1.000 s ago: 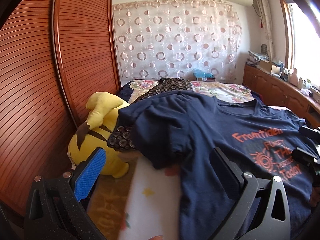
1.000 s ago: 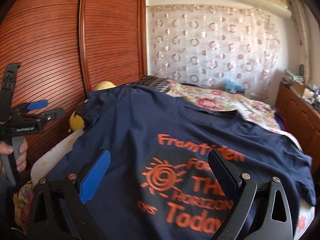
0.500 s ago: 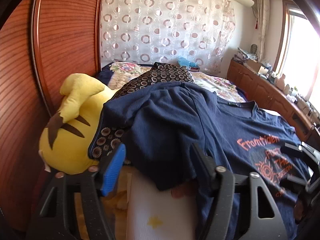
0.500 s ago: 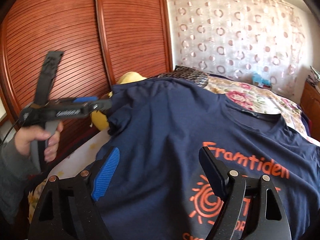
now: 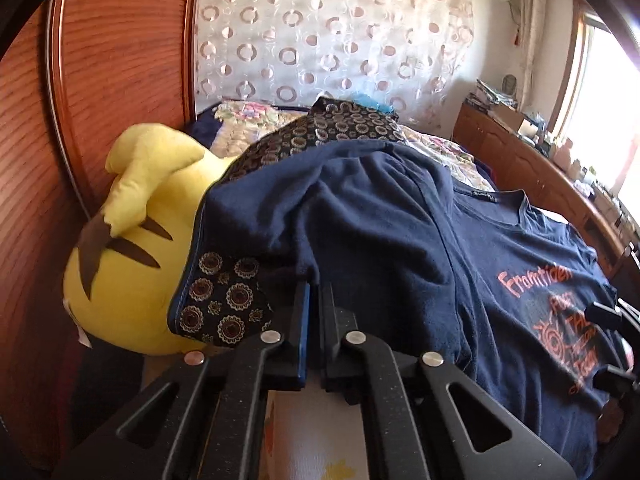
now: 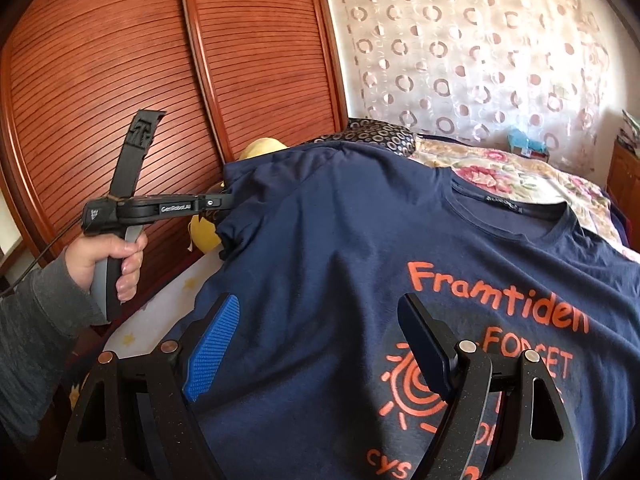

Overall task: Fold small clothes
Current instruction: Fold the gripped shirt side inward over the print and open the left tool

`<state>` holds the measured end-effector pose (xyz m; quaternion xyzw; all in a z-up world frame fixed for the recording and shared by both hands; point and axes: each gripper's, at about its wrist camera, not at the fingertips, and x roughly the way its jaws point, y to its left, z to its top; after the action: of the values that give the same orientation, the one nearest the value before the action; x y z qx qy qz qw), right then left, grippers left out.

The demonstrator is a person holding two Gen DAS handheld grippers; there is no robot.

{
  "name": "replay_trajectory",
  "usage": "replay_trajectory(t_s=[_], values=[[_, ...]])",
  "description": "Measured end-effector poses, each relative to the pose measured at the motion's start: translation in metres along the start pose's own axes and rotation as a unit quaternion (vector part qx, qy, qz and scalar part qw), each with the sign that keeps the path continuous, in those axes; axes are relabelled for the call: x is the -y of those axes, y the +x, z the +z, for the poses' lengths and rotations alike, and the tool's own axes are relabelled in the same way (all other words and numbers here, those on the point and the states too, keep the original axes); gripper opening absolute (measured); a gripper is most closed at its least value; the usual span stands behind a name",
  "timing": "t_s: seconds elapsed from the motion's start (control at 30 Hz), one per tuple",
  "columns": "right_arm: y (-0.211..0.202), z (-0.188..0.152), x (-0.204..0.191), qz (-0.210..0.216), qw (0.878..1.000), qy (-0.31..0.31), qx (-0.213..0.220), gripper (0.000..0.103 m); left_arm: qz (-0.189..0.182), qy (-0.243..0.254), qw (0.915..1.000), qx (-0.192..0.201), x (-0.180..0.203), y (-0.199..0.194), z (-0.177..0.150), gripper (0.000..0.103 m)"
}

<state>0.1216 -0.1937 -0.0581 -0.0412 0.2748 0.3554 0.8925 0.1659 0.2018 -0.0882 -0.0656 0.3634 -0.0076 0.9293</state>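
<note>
A navy T-shirt (image 5: 400,240) with orange print lies spread face up on the bed (image 6: 520,176). Its left sleeve drapes over a plush toy. My left gripper (image 5: 315,292) is shut on the hem of that sleeve, with a fold of fabric pinched between its pads. In the right wrist view the left gripper (image 6: 222,202) shows from the side in a person's hand (image 6: 108,256), with its tips at the sleeve edge. My right gripper (image 6: 320,332) stands open just above the T-shirt (image 6: 340,240) by the orange sun print, nothing between its fingers.
A yellow plush toy (image 5: 132,240) sits at the bed's left edge under a dark patterned cloth (image 5: 224,304). Wooden slatted wardrobe doors (image 6: 120,60) stand close on the left. A wooden cabinet (image 5: 520,160) with clutter runs along the right. A white sheet (image 6: 160,304) shows beside the shirt.
My left gripper moved forward and down to the sleeve, and its jaws went from wide open to shut on the sleeve hem. My right gripper slid left over the shirt, staying open.
</note>
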Motion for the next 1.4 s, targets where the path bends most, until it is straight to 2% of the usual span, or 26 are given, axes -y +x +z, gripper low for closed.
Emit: replay_trajectory(t_s=[0.23, 0.37, 0.5, 0.6, 0.73, 0.77, 0.8, 0.83, 1.03, 1.17, 1.4], values=[[0.013, 0.016, -0.003, -0.013, 1.0, 0.014, 0.009, 0.083, 0.001, 0.02, 0.999, 0.041, 0.014, -0.028, 0.028, 0.003], [0.01, 0.027, -0.002, -0.024, 0.999, 0.024, 0.02, 0.083, -0.013, 0.046, 0.997, 0.061, 0.041, -0.04, 0.052, 0.003], [-0.01, 0.023, 0.011, -0.038, 0.998, 0.033, 0.034, 0.083, -0.036, 0.077, 0.9944, 0.063, 0.081, -0.041, 0.067, 0.003], [-0.022, 0.018, 0.02, -0.041, 0.997, 0.051, 0.043, 0.083, -0.063, 0.098, 0.9918, 0.052, 0.115, -0.042, 0.068, 0.003], [-0.027, 0.006, 0.028, -0.039, 0.996, 0.072, 0.038, 0.083, -0.076, 0.126, 0.9874, 0.057, 0.152, -0.055, 0.058, 0.004], [-0.027, 0.005, 0.028, -0.042, 0.996, 0.072, 0.036, 0.083, -0.078, 0.126, 0.9872, 0.058, 0.156, -0.059, 0.055, 0.007], [-0.027, 0.005, 0.027, -0.044, 0.996, 0.072, 0.035, 0.083, -0.084, 0.128, 0.9865, 0.059, 0.158, -0.062, 0.053, 0.014], [-0.025, 0.003, 0.027, -0.047, 0.996, 0.071, 0.034, 0.083, -0.087, 0.129, 0.986, 0.06, 0.159, -0.065, 0.051, 0.021], [-0.021, 0.015, 0.02, -0.045, 0.996, 0.069, 0.028, 0.083, -0.091, 0.113, 0.9879, 0.056, 0.145, -0.076, 0.038, 0.038], [-0.003, 0.026, 0.02, -0.039, 0.998, 0.049, 0.011, 0.083, -0.076, 0.101, 0.9901, 0.061, 0.129, -0.083, 0.017, 0.04], [0.052, 0.048, 0.022, -0.03, 0.998, 0.031, -0.041, 0.07, -0.064, 0.087, 0.9933, 0.042, 0.109, -0.075, -0.025, 0.042]])
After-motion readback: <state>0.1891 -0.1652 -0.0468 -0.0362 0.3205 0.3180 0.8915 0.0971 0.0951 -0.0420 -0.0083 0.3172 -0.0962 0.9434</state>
